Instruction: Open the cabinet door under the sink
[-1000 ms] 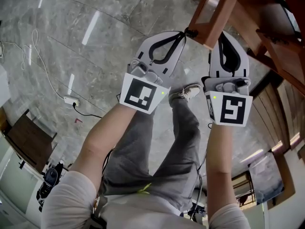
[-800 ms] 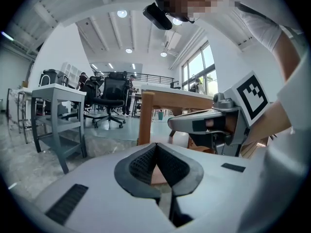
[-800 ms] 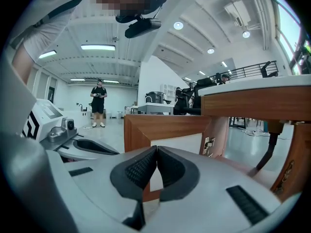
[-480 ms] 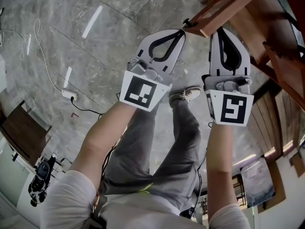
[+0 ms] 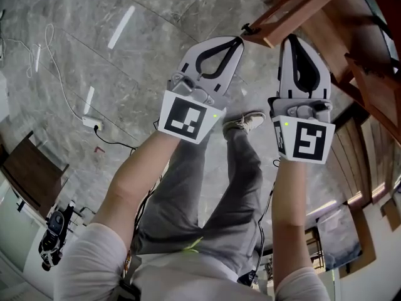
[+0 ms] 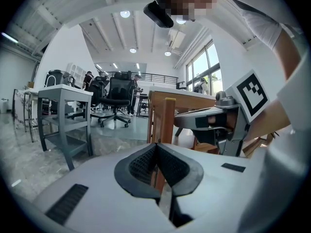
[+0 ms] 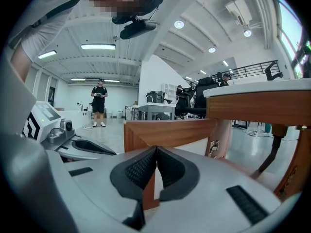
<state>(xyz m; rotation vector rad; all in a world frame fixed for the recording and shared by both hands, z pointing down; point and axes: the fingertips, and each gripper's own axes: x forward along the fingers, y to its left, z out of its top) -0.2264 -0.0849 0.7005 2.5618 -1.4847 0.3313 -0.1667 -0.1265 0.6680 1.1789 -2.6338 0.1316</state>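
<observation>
The left tongs (image 6: 156, 144) are closed, their ribbed black pads meeting at the tips, and nothing shows between them. The right tongs (image 7: 156, 148) are closed the same way, tip against tip. Each is held in one hand, side by side, pointing slightly downward.

Just beyond both tips stands the cabinet door (image 5: 294, 8), a wooden frame around a pale panel, swung out from the wooden cabinet (image 5: 369, 74) at the upper right of the head view. Its near corner, which carries a small black fitting (image 5: 245, 28), lies just past the tip of the left tongs. The tip of the right tongs sits at the door's lower edge; whether it touches the door I cannot tell.

Below is a grey marble floor (image 5: 94, 55) with a white cable (image 5: 44, 68), and the person's shoe (image 5: 244, 123). Farther off are an office chair (image 6: 118, 93) and a standing person (image 7: 99, 103).
</observation>
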